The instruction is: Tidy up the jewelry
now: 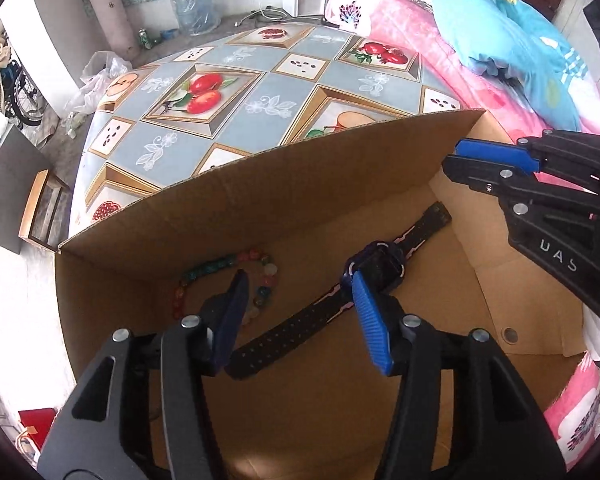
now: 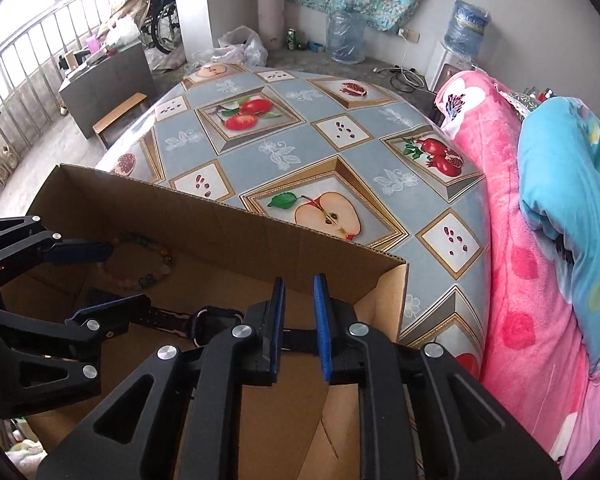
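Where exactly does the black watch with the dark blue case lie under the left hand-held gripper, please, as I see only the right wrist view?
Observer: The black watch lies stretched out flat on the floor of the brown cardboard box. Its strap passes between the open fingers of the left hand-held gripper, which do not pinch it.
Operator: Thank you. How does the bead bracelet lie?
Observer: The bracelet of multicoloured round beads lies as a ring on the box floor by the far wall, partly behind one finger.
Operator: And my right hand-held gripper?
Observer: The right hand-held gripper hangs above the far strap end, with nothing between its fingers.
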### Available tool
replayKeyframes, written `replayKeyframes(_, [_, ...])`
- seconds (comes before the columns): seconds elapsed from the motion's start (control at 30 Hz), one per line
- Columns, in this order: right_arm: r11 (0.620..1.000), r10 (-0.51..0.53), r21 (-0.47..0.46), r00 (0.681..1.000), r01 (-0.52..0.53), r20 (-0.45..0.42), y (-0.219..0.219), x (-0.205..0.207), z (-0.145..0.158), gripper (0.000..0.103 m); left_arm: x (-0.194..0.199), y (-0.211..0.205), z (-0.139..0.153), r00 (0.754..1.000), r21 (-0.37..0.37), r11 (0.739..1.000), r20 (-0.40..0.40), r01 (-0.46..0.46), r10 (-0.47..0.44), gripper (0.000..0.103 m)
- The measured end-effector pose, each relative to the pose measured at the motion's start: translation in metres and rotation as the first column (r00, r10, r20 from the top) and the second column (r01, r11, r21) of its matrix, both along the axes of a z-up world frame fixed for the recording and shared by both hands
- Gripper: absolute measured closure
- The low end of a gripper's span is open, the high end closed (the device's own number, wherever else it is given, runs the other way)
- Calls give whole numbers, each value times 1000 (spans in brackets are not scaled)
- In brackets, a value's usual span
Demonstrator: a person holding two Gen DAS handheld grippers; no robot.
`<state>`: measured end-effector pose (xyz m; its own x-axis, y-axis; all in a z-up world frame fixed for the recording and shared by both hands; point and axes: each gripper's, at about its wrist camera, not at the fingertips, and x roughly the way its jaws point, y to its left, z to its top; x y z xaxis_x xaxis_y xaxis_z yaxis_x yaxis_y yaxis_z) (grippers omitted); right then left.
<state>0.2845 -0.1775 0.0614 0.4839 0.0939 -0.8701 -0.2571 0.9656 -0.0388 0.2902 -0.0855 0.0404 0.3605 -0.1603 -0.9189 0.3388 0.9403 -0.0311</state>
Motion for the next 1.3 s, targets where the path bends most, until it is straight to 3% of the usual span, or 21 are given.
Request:
replayKeyframes(0.17, [999, -13, 36, 997, 10, 77, -7, -12, 18, 88, -6, 6, 17, 999, -46, 999, 35, -6, 8, 52])
replayKeyframes(0.37, [996, -32, 85, 984, 17, 175, -19, -48, 60, 88, -46, 34, 75, 982, -144, 990, 188, -1, 29, 50])
replayKeyframes(0.5, [986, -46, 165, 970, 6, 239, -31, -96, 90, 87, -100, 78, 116, 940, -216, 976, 327, -22, 94, 42])
replayKeyframes(0.63, [975, -29, 219, 956, -37, 293, -32, -159, 102, 87, -161, 129, 130, 896, -257, 964, 408, -72, 176, 36])
replayKeyframes(0.77, [960, -16, 271, 953, -69, 301, -25, -222, 86, 86, -210, 167, 105, 875, -245, 956, 412, -162, 254, 35])
replayKeyframes(0.9, [941, -23, 333, 972, -58, 234, -8, -265, 40, 85, -242, 180, 43, 898, -254, 941, 322, -222, 299, 35])
replayKeyframes(0.97, [931, -21, 362, 986, -41, 166, 4, -276, 8, 85, -250, 174, 8, 911, -220, 945, 285, -240, 298, 35])
replayKeyframes(1.13, [938, -33, 346, 999, 18, 38, 37, -287, -57, 85, -265, 152, -47, 931, -138, 968, 275, -210, 241, 41])
replayKeyframes(1.3, [942, -20, 335, 999, 10, 26, 50, -283, -75, 85, -251, 137, -67, 945, -113, 983, 280, -144, 170, 51])
